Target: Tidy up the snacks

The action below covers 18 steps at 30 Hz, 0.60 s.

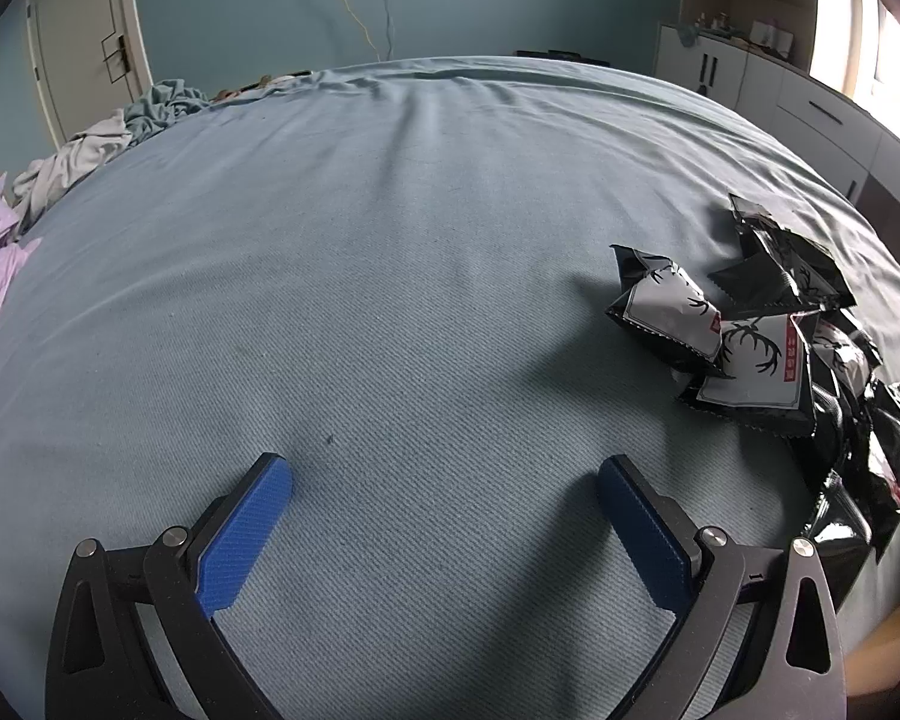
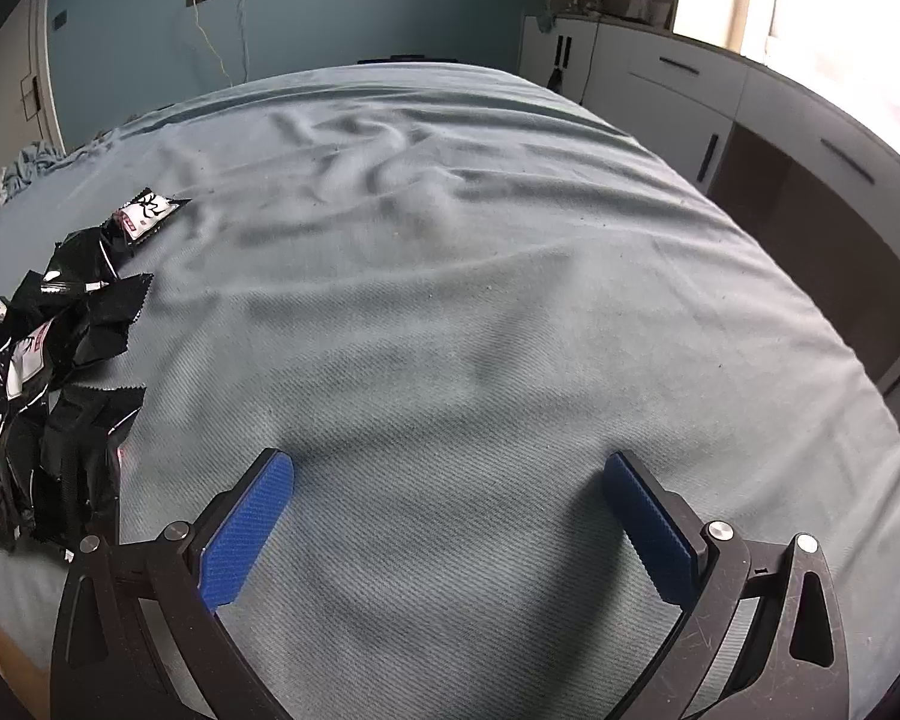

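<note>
— Blue-grey bedding [image 1: 390,252] was stretched across a wide bed in a teal-walled bedroom, with white cabinets [image 2: 720,90] ranged along the right and crumpled laundry [image 1: 90,156] heaped at the far left edge. What was being handled?

— Nothing was held. The left gripper [image 1: 444,480] was seen with its blue pads [image 1: 243,540] spread wide over bare sheet, and the right gripper [image 2: 450,480] was likewise held with its jaws wide apart and nothing between them.

— And the snacks?

— A loose heap of black-and-white snack packets [image 1: 768,348] was left on the sheet between the two grippers: at the right of the left wrist view, at the left of the right wrist view [image 2: 36,372]. One packet [image 2: 147,210] was seen lying a little farther off, at the far end of the heap.

— Which step could be judged in hand?

— The start, it was judged: the heap appeared unsorted, and an approach was still to be made. A swing inward by either gripper would be called for next, with the jaws closed on a single packet's edge.

— Was a container shown?

— None was seen in either view; no box, bag or tray could be made out, so the destination could not be told.
</note>
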Tool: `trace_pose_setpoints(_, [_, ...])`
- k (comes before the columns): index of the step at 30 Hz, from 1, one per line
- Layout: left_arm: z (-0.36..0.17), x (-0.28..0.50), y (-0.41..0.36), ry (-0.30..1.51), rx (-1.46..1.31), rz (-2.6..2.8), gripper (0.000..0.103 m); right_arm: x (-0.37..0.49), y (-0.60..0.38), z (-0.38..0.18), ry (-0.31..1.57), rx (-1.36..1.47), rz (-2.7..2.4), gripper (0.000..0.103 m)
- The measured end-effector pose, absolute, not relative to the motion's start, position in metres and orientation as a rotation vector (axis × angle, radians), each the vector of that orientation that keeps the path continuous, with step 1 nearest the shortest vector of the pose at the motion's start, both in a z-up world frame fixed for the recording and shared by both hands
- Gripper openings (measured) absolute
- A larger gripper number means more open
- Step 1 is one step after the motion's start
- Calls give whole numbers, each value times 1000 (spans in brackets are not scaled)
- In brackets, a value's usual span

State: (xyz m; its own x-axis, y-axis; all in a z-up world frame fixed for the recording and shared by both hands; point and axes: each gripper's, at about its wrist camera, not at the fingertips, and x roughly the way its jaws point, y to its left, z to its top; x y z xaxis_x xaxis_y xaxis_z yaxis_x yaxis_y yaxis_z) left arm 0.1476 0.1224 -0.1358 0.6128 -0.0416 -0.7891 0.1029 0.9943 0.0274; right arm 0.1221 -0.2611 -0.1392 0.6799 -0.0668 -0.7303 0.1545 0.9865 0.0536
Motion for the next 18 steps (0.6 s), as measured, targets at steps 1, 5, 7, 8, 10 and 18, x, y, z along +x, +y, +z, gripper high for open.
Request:
trace_pose_setpoints(1, [-136,148,123,908,72,-83,103,122,-262,-139,814,123,-119,103])
trace_pose_setpoints(5, [-136,148,123,907,73,-83,103,121,-261,-140,808,115,-125,103])
trace_pose_setpoints(7, [-136,148,123,907,72,-84,103,121,-260,-141,799,108,-131,103])
trace_pose_setpoints(8, [-136,148,123,907,72,-84,103,121,-259,-140,805,106,-132,103])
trace_pose_setpoints(10, [-136,148,123,906,74,-82,103,121,-260,-140,810,109,-130,103])
trace_pose_setpoints(18, [-136,148,118,904,105,-66,103,123,-258,-140,812,96,-137,103])
